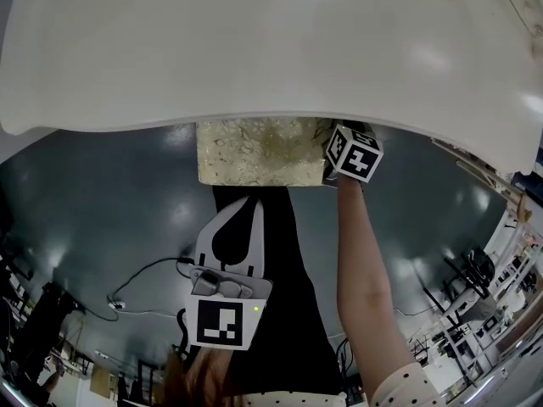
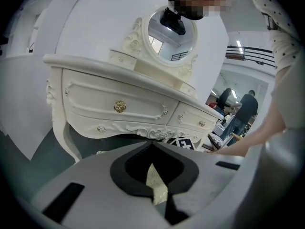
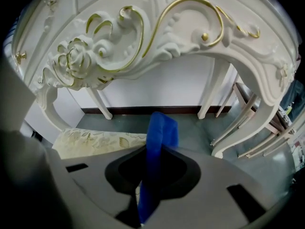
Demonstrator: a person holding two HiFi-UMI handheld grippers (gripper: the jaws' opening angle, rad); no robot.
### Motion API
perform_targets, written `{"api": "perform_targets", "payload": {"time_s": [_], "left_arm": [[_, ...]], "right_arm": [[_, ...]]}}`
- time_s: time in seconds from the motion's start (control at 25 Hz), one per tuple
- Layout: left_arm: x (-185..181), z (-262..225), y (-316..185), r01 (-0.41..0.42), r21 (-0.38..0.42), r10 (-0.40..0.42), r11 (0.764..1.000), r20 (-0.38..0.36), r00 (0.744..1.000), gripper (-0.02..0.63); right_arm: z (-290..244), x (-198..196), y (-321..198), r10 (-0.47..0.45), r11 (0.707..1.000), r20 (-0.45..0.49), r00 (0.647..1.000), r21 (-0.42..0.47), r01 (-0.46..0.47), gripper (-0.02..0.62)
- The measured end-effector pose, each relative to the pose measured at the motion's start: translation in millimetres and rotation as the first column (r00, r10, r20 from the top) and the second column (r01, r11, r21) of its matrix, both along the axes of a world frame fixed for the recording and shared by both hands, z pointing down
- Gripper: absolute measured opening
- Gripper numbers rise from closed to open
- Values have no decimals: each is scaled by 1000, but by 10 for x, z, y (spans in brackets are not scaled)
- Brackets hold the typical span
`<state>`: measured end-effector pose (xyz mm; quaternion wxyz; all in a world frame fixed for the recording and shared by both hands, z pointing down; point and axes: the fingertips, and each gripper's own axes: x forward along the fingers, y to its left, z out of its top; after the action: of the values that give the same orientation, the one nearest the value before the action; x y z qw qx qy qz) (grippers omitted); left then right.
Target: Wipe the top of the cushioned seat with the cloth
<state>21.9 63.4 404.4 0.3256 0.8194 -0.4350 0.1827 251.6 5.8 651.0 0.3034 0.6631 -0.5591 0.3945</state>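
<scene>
My right claw grips the blue cloth at the right edge of the cushioned seat; my left claw, short of it, is closed, empty.

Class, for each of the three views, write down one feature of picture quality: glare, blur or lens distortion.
Head view: ceiling lights leave glare spots on the white table and the floor, and the table's edge bows. Left gripper view: a dark vignette fills every corner. Right gripper view: the blue cloth, close to the lens, looks soft, and the table's carving curves.
</scene>
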Motion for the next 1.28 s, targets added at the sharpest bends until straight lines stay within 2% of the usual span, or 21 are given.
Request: {"api": "perform_targets", "payload": {"time_s": [0.6,1.28], "left_arm": [[-122,-52,21,19,12,-18,1000,-15,1000,-2],[-278,-103,27,39,16,-39,999,-25,999,-2]], "right_arm": [[-82,-214,-35,4,1000,-12,1000,28,-4,57],[-132,-670,-124,-45,997,-2,999,56,45,57]]}}
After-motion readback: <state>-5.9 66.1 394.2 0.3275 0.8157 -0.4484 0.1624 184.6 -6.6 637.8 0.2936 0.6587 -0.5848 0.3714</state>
